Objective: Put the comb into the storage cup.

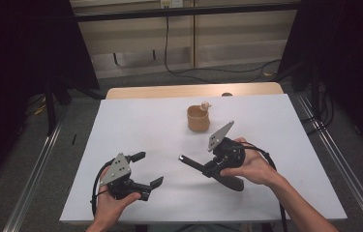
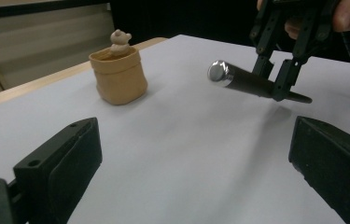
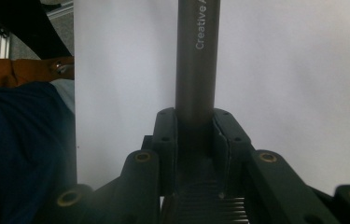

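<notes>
Pen [image 2: 252,83], dark grey barrel, silver cap end, pinched in right gripper [image 1: 207,166] jaws.

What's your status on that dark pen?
Right gripper shut on dark metal pen. Left gripper open, empty. Tan bear-topped pot apart; nothing between.

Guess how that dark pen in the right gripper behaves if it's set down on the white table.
The pen looks rigid: it juts straight out of the right gripper without sagging. Its round, smooth barrel will probably roll on the flat table. The glossy finish may slip between the jaws, so a firm clamp seems wise.
</notes>
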Motion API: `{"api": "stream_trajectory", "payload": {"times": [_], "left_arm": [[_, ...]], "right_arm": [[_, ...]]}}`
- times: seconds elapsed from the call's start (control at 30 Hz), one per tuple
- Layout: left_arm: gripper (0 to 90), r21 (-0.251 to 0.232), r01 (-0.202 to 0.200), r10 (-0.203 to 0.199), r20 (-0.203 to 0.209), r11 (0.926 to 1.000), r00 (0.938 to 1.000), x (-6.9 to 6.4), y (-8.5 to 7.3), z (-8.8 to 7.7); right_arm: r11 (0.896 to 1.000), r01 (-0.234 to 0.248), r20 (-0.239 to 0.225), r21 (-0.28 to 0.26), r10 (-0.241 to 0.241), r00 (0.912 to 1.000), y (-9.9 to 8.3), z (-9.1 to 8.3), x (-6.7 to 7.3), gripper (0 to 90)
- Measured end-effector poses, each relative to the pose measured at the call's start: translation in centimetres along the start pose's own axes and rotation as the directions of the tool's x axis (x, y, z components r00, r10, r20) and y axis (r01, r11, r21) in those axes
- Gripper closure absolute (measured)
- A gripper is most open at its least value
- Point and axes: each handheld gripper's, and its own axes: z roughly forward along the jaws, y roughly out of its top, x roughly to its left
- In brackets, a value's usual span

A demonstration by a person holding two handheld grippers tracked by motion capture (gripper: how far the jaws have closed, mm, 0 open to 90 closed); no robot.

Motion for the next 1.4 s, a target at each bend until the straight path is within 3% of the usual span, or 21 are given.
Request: {"api": "stream_trajectory", "payload": {"times": [0.1, 0.2, 0.4, 0.67, 0.8, 0.97, 1.03, 1.2, 1.4], "left_arm": [[2.6, 0.025, -0.015, 0.014, 0.010, 0.9996, 0.9998, -0.1, 0.2, 0.6], [3.2, 0.049, -0.006, 0.004, 0.034, 0.9988, 0.9994, -0.2, 0.4, 1.0], [2.8, 0.067, -0.033, 0.028, 0.062, 0.9972, 0.9976, -0.3, 1.0, 1.5], [3.2, 0.148, -0.065, 0.050, 0.106, 0.9868, 0.9931, -1.0, 0.5, 2.4], [3.4, 0.158, -0.087, 0.069, 0.118, 0.9836, 0.9907, -1.1, 0.8, 2.5], [3.6, 0.215, -0.169, 0.139, 0.145, 0.9618, 0.9796, -1.0, 1.5, 2.8], [3.9, 0.230, -0.175, 0.141, 0.159, 0.9574, 0.9771, -1.0, 1.7, 3.0], [4.8, 0.296, -0.249, 0.190, 0.213, 0.9221, 0.9584, -1.3, 2.2, 4.1], [5.9, 0.328, -0.282, 0.214, 0.228, 0.9014, 0.9498, -1.2, 2.4, 4.9]], "right_arm": [[1.000, 0.009, -0.004, 0.018, -0.009, 1.0000, 0.0, 0.3, 0.1, 72.7], [1.000, 0.008, -0.006, 0.019, -0.008, 1.0000, 0.2, 0.4, 0.1, 72.7], [0.999, 0.011, -0.026, 0.048, -0.010, 0.9996, 0.4, 0.8, 0.1, 72.7], [0.995, 0.039, -0.043, 0.091, -0.035, 0.9985, 0.8, 2.0, 0.4, 72.7], [0.992, 0.047, -0.039, 0.118, -0.042, 0.9984, 1.1, 2.2, 0.4, 72.7], [0.987, 0.053, -0.037, 0.155, -0.048, 0.9982, 1.4, 2.5, 0.3, 72.7], [0.982, 0.054, -0.039, 0.179, -0.048, 0.9981, 1.5, 2.5, 0.2, 72.7], [0.974, 0.061, -0.036, 0.218, -0.054, 0.9979, 2.1, 2.2, 0.0, 72.7], [0.964, 0.062, -0.035, 0.259, -0.054, 0.9979, 2.9, 1.9, -0.2, 72.7]]}}
